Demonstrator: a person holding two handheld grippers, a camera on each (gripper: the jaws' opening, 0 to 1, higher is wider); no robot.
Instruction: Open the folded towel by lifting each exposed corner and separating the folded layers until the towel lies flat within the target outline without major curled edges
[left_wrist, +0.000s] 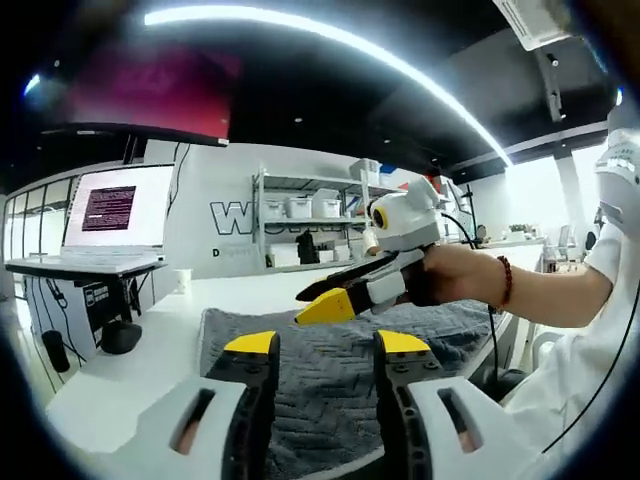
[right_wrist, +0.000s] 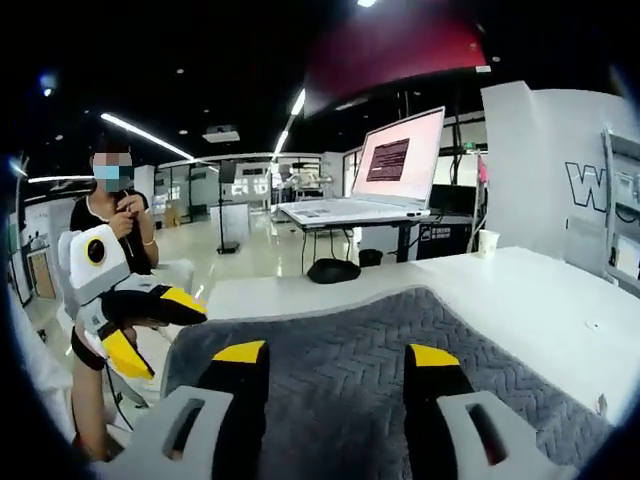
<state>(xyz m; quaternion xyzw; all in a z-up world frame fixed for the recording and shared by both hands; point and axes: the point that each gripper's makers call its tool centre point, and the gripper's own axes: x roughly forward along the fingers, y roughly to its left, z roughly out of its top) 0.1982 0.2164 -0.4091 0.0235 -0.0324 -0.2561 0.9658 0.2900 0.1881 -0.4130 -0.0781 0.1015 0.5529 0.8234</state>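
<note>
A: On the white desk (left_wrist: 130, 370) we see the grey towel (left_wrist: 330, 370) spread out; both claws hover above it, parted and empty.

B: Confirmed: left claw (left_wrist: 325, 345), right claw (right_wrist: 338, 355). Risk: we pinch several layers together, dragging the towel askew.

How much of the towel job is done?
Not clear yet. The grey towel lies spread on the white table, looking fairly smooth where it shows, but its near part is hidden, and I see no outline. In hand: nothing; the left gripper and right gripper hover open above it. Left to do: open any remaining folds and flatten the edges.
</note>
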